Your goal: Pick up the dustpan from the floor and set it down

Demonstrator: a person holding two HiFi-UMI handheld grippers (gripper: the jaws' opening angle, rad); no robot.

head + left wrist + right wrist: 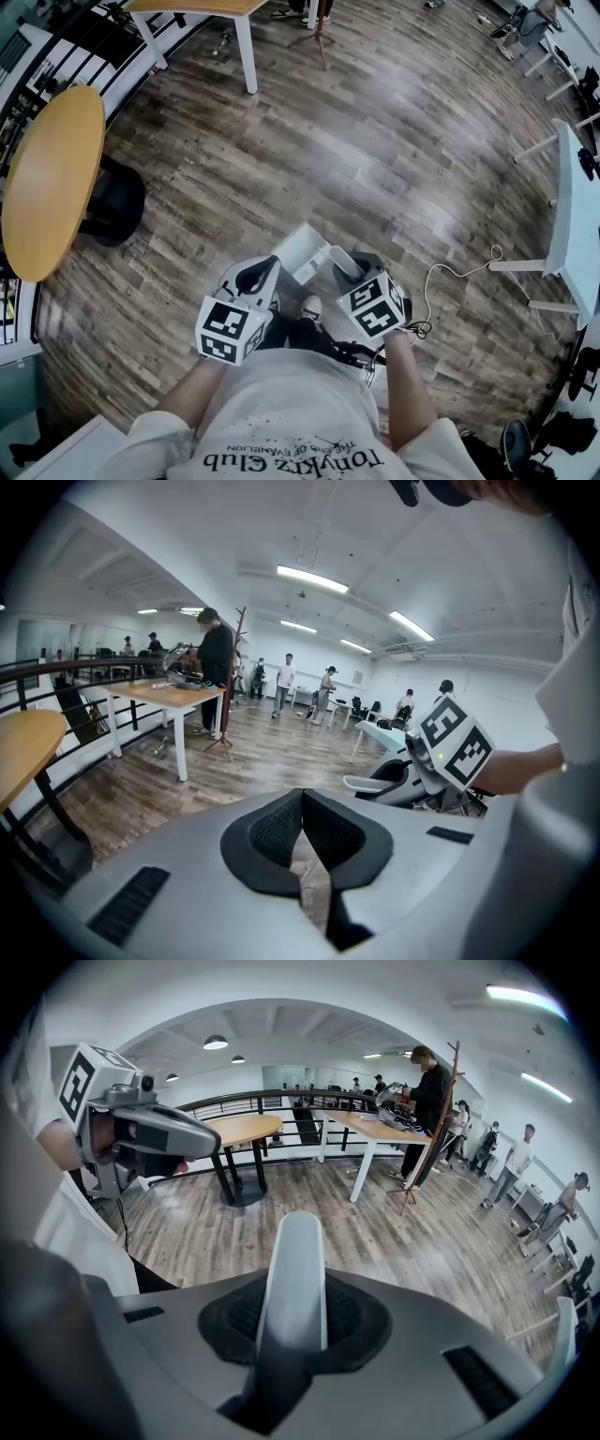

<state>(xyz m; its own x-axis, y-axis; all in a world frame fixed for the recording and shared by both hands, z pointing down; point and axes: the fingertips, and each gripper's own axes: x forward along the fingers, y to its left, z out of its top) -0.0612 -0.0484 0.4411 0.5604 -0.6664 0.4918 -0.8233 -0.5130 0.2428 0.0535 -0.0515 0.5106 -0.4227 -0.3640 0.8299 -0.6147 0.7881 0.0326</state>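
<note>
In the head view the white dustpan [302,247] hangs just above the wooden floor, between my two grippers. Its long white handle [295,1269] runs up between the dark pads of my right gripper [293,1324], which is shut on it. From above, that right gripper [349,266] sits at the pan's right side and points steeply down. My left gripper [271,269] is close to the pan's left side. In its own view the left gripper [302,829] is shut, its pads meeting with nothing between them. The marker cube of the right gripper [453,742] shows there at the right.
A round wooden table [49,178] on a black base [120,202] stands at the left. A white-legged table [248,56] is at the back and a white desk [574,220] at the right. A thin cable [452,273] lies on the floor. Several people stand far off.
</note>
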